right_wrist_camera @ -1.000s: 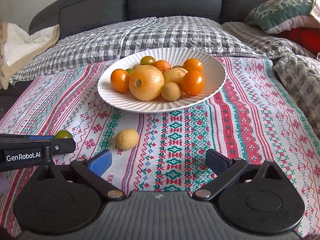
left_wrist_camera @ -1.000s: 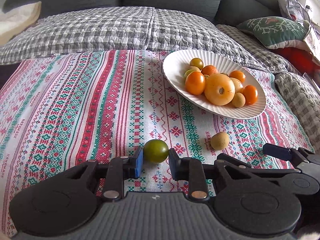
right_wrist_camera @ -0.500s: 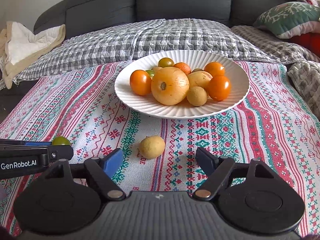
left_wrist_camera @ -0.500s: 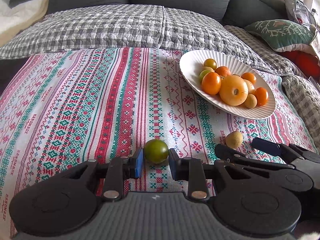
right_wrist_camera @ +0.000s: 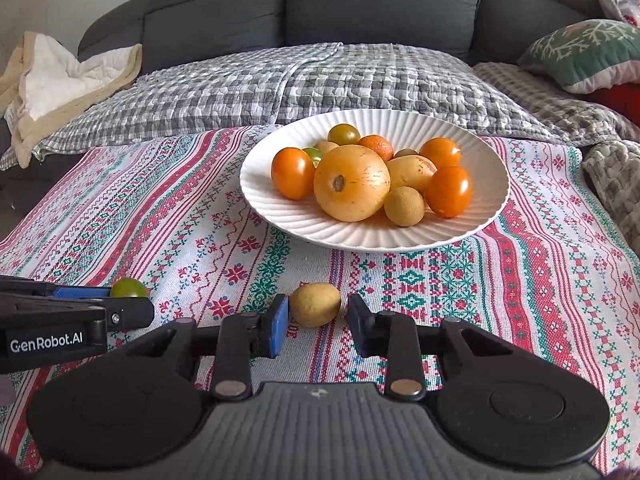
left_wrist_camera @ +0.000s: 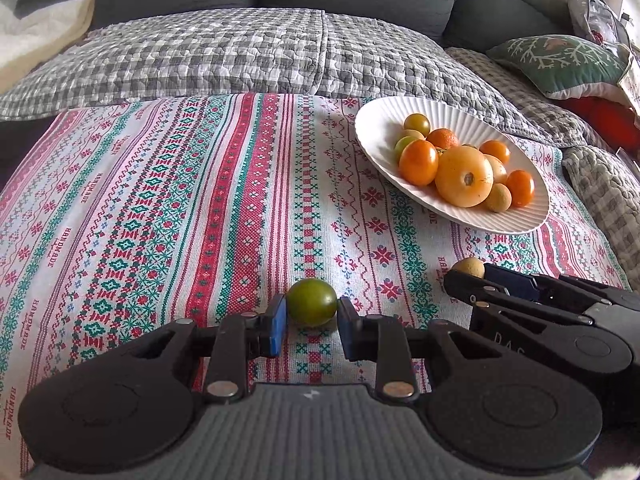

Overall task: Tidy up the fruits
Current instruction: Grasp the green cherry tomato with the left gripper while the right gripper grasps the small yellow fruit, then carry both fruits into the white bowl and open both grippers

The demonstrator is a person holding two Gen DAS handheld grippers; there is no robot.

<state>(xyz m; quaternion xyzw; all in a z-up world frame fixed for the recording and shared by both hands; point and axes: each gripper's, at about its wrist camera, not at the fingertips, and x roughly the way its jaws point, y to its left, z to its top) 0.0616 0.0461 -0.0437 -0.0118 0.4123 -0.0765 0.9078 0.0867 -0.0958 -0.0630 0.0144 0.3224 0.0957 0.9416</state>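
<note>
A green tomato [left_wrist_camera: 312, 302] lies on the patterned cloth between the fingers of my left gripper [left_wrist_camera: 311, 322]; the pads touch both its sides. A small tan fruit [right_wrist_camera: 315, 304] lies between the fingers of my right gripper [right_wrist_camera: 318, 322], with a narrow gap on each side. A white ribbed plate [right_wrist_camera: 476, 224] behind holds several orange, yellow and green fruits. The green tomato [right_wrist_camera: 129, 288] and the left gripper also show in the right wrist view; the tan fruit [left_wrist_camera: 467, 267] shows in the left wrist view, partly hidden behind the right gripper.
The striped embroidered cloth [left_wrist_camera: 160, 220] covers the surface. Behind it lies a grey checked quilt [right_wrist_camera: 320, 80] on a dark sofa. A green cushion [right_wrist_camera: 588, 52] sits at the right, a beige blanket [right_wrist_camera: 60, 80] at the left.
My right gripper has moved forward and left around the tan fruit and narrowed its fingers. My left gripper stays around the green tomato; its view has shifted left.
</note>
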